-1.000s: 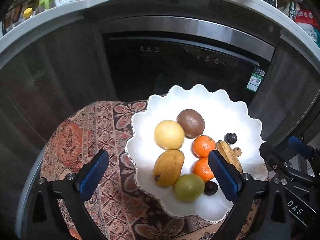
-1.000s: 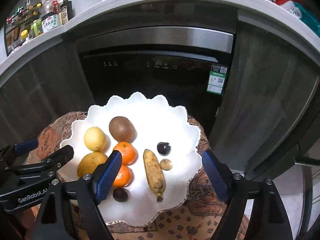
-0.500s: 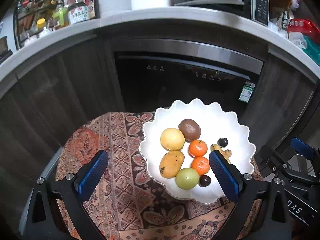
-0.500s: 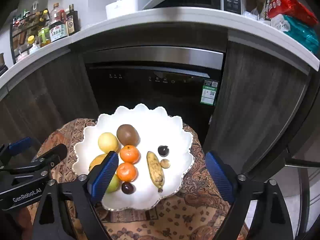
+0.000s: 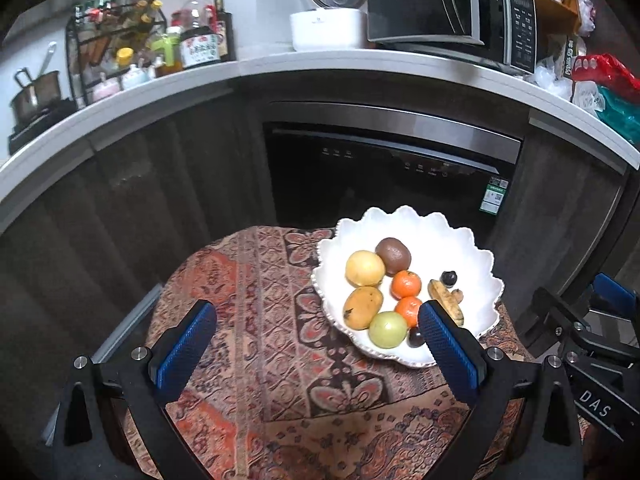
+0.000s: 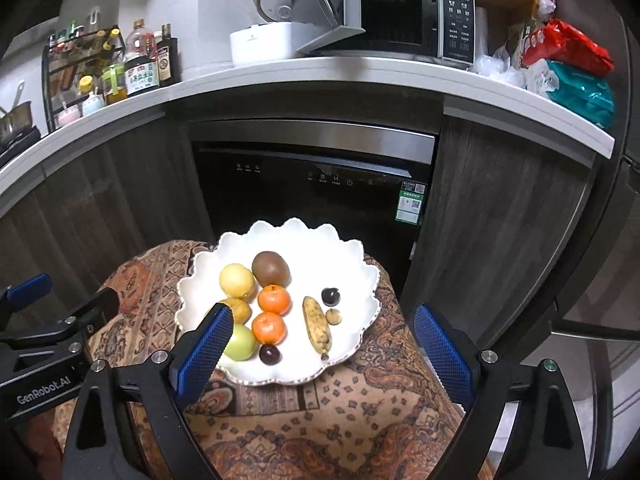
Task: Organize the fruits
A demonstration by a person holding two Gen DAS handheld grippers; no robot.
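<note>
Two grippers empty | left gripper (image 5: 316,338) spread wide | right gripper (image 6: 320,344) just widened, nothing between | fruits on white plate (image 6: 352,264) at desk's (image 5: 260,320) far right edge

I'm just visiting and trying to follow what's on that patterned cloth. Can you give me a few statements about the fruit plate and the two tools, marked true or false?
1. The white plate holds two oranges. True.
2. The banana lies on the cloth beside the plate. False: it lies on the plate.
3. The right tool grips a fruit. False: its pads stand wide apart with nothing held, having just been opening.
4. The left tool is open and empty. True.
5. The kiwi sits next to the yellow round fruit. True.
</note>
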